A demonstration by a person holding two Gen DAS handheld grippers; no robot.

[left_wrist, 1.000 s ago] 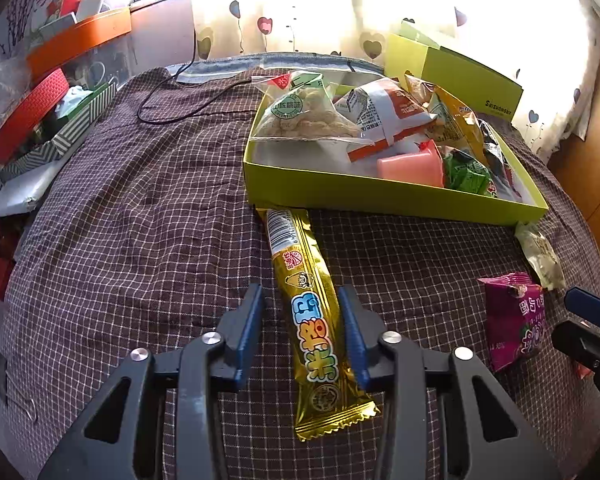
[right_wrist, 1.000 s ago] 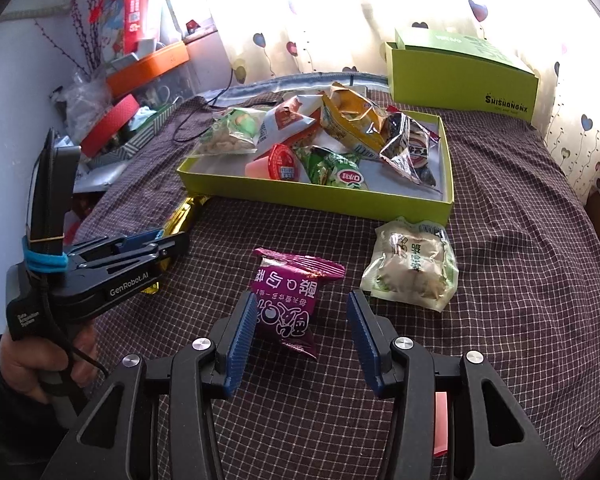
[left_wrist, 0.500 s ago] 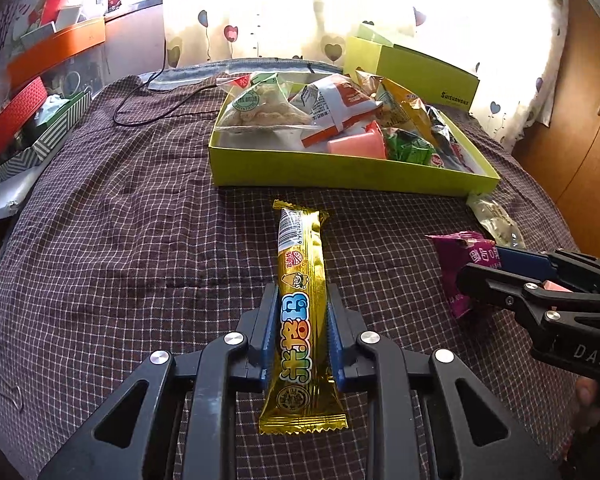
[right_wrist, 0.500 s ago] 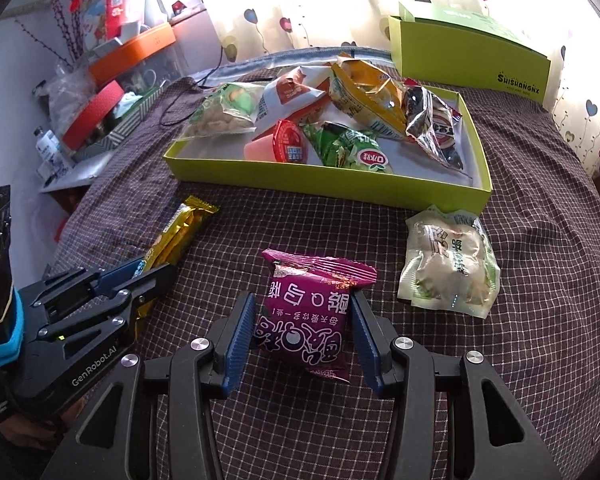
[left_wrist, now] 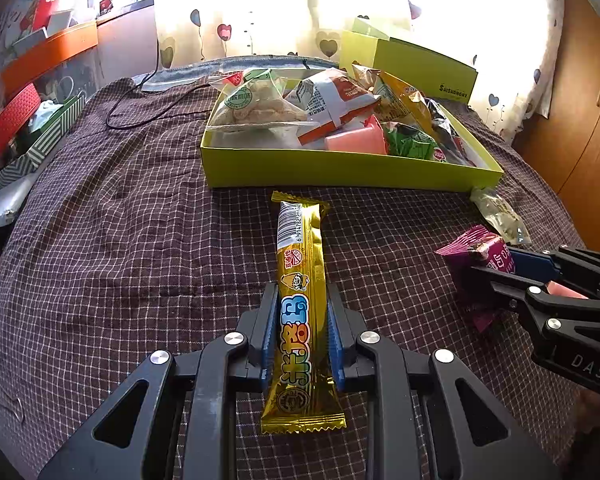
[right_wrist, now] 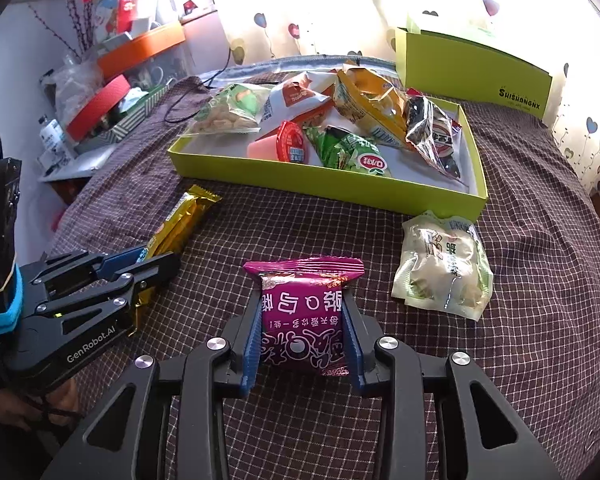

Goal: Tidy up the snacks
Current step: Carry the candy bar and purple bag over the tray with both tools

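The left claw (left_wrist: 302,332) is clamped on a long gold snack bar (left_wrist: 300,308), its blue pads pressed against the wrapper's two long sides near the lower half. The bar lies flat on the checked tablecloth (left_wrist: 120,248), its barcode end pointing toward the tray and its crimped tail sticking out behind the fingers.

The right claw (right_wrist: 300,340) has a magenta snack packet (right_wrist: 302,316) between its blue pads – the jaws are closing, and both pads already touch the packet's sides, which bulge a little between them. The packet's crimped top edge stands clear ahead of the fingertips.

Just beside the right claw, toward the tray's near right corner, a pale green packet (right_wrist: 444,268) lies loose on the cloth, apart from the magenta one. In the right wrist view the left claw shows at the left edge, held by a hand (right_wrist: 32,404) partly hidden in shadow.

Beyond both claws sits the yellow-green tray (right_wrist: 324,184), open and shallow, already holding several snacks – a clear bag of pale puffs (right_wrist: 228,112), a white-and-orange pack (right_wrist: 296,100), a yellow bag (right_wrist: 372,108), a silver-and-black bag (right_wrist: 436,136), a green pack (right_wrist: 352,156) and a pink jelly cup (right_wrist: 280,148). Behind the tray, near the heart-print curtain (left_wrist: 260,20), stands its matching yellow-green lid (right_wrist: 472,68).
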